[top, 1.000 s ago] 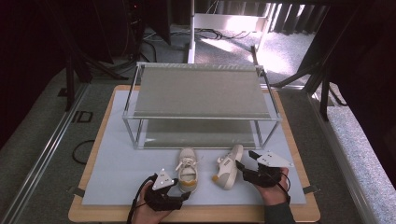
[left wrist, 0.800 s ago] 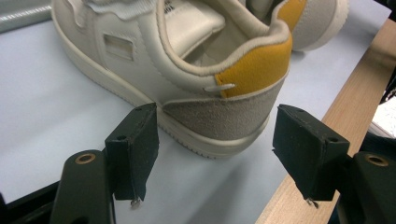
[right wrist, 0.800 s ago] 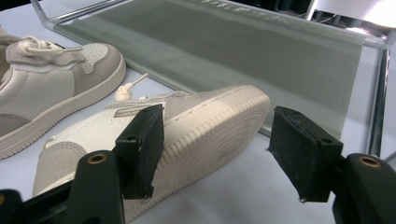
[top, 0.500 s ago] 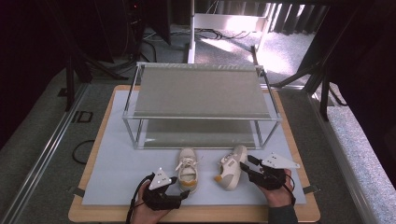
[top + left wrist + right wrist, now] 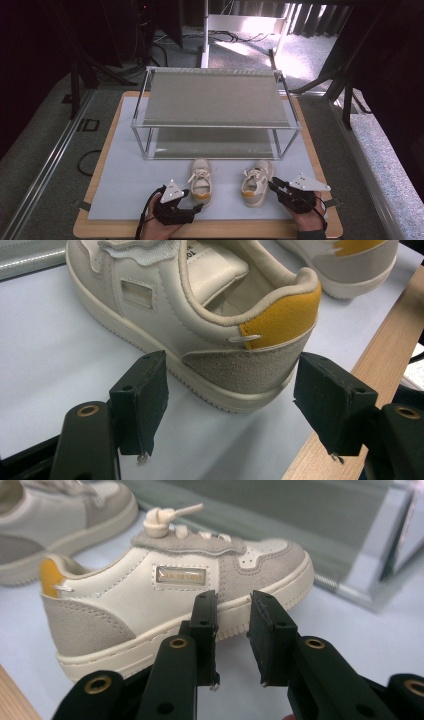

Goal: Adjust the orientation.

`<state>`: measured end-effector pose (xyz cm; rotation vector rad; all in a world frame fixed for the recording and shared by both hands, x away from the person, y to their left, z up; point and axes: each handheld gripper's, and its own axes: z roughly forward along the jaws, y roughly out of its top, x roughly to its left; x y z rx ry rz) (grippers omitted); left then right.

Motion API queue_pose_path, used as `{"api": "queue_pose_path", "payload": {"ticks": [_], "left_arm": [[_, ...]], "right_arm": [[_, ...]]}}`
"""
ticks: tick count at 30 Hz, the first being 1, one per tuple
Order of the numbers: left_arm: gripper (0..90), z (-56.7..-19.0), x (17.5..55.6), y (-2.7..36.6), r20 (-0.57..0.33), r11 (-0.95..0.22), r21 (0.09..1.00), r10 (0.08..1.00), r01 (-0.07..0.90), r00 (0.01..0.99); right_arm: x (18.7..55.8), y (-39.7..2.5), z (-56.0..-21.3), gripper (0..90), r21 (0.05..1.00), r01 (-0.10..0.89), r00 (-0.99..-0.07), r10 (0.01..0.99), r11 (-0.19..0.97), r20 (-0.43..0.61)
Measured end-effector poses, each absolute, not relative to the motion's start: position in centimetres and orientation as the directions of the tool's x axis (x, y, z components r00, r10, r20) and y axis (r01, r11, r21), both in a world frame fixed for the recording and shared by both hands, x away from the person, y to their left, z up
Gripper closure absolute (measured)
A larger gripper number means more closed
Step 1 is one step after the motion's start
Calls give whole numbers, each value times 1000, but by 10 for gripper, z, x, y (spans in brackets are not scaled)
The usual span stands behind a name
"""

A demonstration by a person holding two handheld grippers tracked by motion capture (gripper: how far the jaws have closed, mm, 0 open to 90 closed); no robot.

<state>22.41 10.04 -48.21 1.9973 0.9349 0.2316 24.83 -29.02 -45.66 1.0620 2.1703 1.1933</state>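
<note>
Two shoes on the desk before the rack [image 5: 215, 107]: left gripper [image 5: 196, 212] fingers apart around left shoe [image 5: 201, 182] heel, unclamped; right gripper [image 5: 273, 186] fingers narrowly parted, empty, beside right shoe [image 5: 256, 182]; next, likely close and lift.

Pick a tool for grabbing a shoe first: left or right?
Left, probably. The left tool is open wide with the left shoe heel between its jaws. The right tool sits narrowly open beside the right shoe, too narrow to span it.
</note>
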Motion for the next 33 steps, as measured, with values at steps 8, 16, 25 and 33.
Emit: {"api": "queue_pose_path", "payload": {"ticks": [8,16,25,33], "left_arm": [[299,-481,224,102,-184,-316,792,692,523,698],[300,-481,223,103,-183,-313,794,695,521,696],[300,-481,223,103,-182,-313,795,695,520,696],[300,-480,223,104,-179,-314,796,695,518,696]], "right_arm": [[245,-297,-459,668,833,441,-566,824,335,-31],[235,-292,-442,527,886,376,-558,830,271,-17],[237,-268,-447,487,851,388,-574,815,355,-78],[241,-262,-450,502,801,482,-520,852,354,-64]]}}
